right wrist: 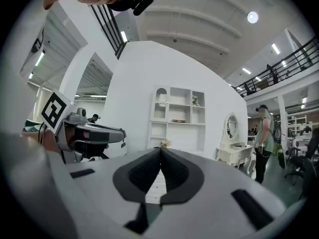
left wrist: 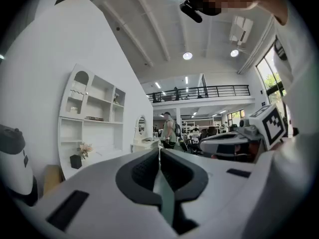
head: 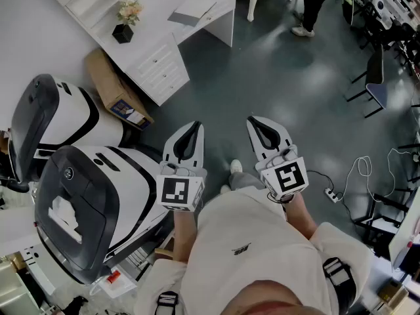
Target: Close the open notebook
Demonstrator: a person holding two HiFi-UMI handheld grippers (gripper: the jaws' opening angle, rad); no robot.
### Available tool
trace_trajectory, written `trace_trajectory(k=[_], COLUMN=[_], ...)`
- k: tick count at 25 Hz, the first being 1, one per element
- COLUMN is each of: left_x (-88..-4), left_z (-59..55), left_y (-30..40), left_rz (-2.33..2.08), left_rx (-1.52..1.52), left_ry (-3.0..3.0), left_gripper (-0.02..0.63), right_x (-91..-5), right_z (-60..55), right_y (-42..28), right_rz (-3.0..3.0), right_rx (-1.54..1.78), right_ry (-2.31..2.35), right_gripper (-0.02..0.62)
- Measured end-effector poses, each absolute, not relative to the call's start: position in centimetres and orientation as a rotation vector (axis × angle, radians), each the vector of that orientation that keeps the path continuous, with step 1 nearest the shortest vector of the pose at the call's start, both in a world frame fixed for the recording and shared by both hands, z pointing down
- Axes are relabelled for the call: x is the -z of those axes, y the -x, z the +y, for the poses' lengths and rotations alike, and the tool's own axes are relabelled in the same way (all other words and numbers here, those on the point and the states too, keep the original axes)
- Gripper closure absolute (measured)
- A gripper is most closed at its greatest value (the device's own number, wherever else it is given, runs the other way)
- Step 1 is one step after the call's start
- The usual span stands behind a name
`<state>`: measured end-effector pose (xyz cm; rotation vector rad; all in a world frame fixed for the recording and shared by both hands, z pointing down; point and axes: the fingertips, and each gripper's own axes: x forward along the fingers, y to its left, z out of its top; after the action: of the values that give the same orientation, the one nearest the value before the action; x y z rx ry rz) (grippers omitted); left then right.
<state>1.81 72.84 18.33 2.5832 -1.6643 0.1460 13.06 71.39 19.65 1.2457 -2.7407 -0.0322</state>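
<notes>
A flat grey and white thing that may be the notebook (head: 191, 10) lies on the white desk (head: 157, 58) far ahead at the top of the head view; I cannot tell whether it is open. My left gripper (head: 196, 126) and right gripper (head: 253, 121) are held side by side at waist height over the grey floor, well short of the desk. Both are shut with nothing between the jaws. The left gripper (left wrist: 159, 151) points toward the desk and shelves, and the right gripper (right wrist: 160, 150) does the same.
A black pot of flowers (head: 126, 22) stands on the desk. A cardboard box (head: 115, 90) leans by its drawers. Two large white and black machines (head: 79, 195) fill the left. A person (head: 314, 5) stands beyond. Cables (head: 357, 172) and black chairs (head: 377, 77) lie right.
</notes>
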Motion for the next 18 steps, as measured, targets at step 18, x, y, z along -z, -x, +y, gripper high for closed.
trace_trajectory(k=[18], left_x=[-18.4], left_z=[61.1], left_y=[-5.1], left_rz=[-1.740], left_rx=[-0.162], left_ry=[-2.532], left_gripper=[0.606], right_x=[-19.2], right_z=[59.2], right_y=[-16.7], right_rz=[-2.822], right_rx=[0.024], right_ry=[-1.212], right_gripper=[0.600])
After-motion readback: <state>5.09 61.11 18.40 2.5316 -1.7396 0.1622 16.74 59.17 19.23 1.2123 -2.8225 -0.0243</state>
